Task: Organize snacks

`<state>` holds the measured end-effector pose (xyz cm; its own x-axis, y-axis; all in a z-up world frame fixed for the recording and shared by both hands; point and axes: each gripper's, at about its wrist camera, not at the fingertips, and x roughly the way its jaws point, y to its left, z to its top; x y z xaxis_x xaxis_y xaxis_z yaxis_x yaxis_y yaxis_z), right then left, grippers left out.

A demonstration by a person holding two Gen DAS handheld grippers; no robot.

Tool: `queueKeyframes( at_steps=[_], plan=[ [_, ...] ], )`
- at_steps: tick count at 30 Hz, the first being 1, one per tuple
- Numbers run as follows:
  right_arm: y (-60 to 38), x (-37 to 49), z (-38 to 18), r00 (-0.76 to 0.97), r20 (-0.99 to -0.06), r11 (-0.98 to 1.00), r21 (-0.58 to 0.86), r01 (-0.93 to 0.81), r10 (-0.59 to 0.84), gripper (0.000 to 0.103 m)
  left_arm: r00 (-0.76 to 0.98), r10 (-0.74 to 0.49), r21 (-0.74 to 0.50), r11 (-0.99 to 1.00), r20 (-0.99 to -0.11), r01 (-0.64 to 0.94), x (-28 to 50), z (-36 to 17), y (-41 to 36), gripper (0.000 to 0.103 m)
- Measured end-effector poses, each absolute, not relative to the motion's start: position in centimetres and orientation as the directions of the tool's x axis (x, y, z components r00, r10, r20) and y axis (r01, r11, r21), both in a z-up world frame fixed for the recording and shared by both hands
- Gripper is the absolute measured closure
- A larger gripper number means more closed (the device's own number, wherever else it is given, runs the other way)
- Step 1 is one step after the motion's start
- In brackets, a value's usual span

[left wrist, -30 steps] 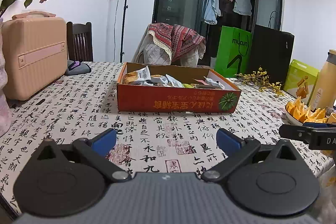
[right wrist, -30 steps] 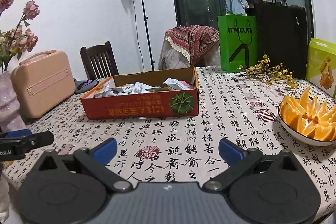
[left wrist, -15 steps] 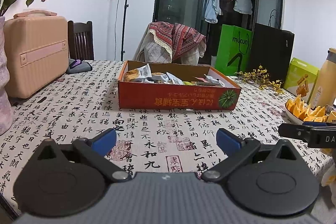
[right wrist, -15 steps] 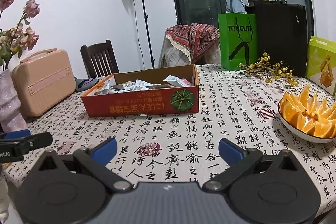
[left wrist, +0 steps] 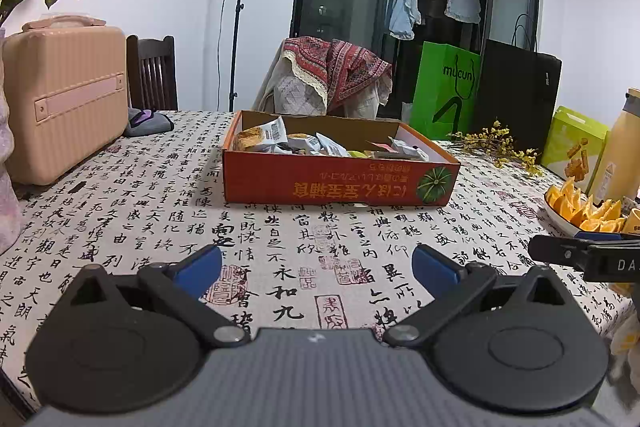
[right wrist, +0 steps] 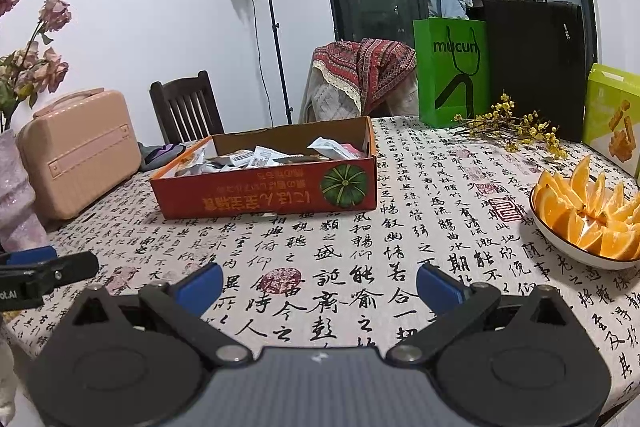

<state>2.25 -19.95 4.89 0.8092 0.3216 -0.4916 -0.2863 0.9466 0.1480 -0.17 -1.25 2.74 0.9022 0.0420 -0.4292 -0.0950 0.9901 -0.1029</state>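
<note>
Straight ahead of the left gripper and the right gripper, both wide open and holding nothing, sits the red snack box, its long side facing them. It lies a bit left of the right one, so neither looks nearer. Both hang above the tablecloth, with a bowl of orange slices off to the right.

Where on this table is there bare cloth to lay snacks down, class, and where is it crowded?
Free: the cloth between the snack box and both open claws, left claw, right claw; also between the box and the pink case. Crowded: the right edge, with the orange bowl, green carton and yellow sprigs.
</note>
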Motion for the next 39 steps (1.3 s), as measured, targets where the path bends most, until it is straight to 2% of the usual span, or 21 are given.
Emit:
queueKeyframes(
  at_steps=[39],
  plan=[
    [-19.71, 2.41, 4.30, 0.802, -0.505, 0.948, 0.139, -0.287, 0.317, 0.000, 0.897, 0.036, -0.111, 0.989, -0.440, -0.094, -0.15, 2.19, -1.05, 0.000]
  ],
)
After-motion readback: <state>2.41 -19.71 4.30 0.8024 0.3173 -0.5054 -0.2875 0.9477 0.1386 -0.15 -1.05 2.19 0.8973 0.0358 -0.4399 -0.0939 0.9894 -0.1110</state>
